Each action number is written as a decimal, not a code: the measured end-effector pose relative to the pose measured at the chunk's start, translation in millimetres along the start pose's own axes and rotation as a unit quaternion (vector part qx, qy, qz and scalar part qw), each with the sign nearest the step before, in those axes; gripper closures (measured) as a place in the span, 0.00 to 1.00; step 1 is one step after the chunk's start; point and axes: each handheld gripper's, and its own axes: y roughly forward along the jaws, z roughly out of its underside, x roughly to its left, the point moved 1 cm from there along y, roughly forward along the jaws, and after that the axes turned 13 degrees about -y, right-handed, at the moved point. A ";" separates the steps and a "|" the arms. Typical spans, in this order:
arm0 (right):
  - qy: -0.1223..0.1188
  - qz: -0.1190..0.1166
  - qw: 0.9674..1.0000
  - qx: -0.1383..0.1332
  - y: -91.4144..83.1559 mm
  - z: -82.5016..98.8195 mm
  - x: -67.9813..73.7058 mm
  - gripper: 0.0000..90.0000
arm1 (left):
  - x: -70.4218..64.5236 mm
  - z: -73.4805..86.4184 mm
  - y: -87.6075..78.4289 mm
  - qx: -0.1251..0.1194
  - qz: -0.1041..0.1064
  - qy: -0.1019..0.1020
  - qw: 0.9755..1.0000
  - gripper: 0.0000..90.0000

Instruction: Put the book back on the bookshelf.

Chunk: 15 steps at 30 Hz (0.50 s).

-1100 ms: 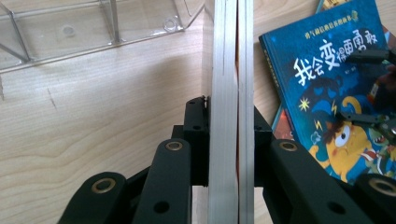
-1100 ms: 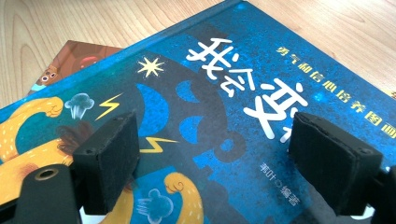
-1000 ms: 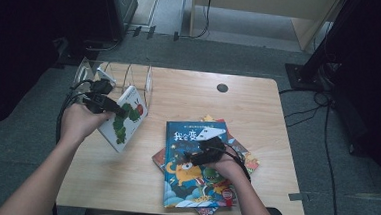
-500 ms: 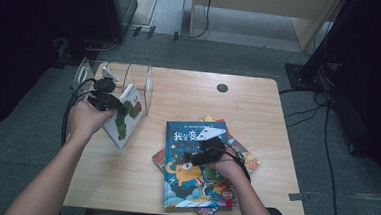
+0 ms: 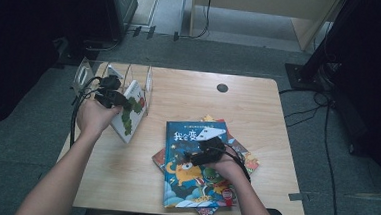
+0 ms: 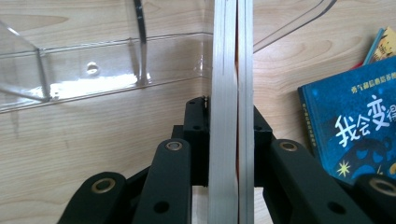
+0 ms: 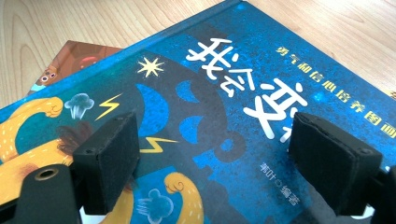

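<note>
Surface [image 5: 258, 116]: pale wood grain, one dark round spot near the far edge. Top book [image 5: 195, 163]: deep speckled blue cover, white characters, yellow lightning bolts and star, orange-yellow figure. Book beneath [image 7: 70, 58]: brown-orange cover. Held book [image 5: 131, 109]: white cover, green leaf pattern, a red spot; page edges grey-white. Rack [image 6: 93, 70]: clear, colourless. Hand-held gripper [image 6: 224, 182]: black, brass-coloured rivets.

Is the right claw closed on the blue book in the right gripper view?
No, the right claw stands open above the blue book, with its two pads wide apart and nothing pinched between them.
</note>
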 end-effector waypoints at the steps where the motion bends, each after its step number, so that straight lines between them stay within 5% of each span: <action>1: 0.000 0.000 1.000 0.000 0.0 0.0 0.0 0.18 | -0.6 -0.8 1.3 0.000 -0.003 0.000 1.000 0.86; 15: 0.004 0.004 1.000 0.000 -1.3 0.6 1.8 0.20 | -0.9 -6.5 17.0 -0.011 -0.010 -0.002 1.000 0.86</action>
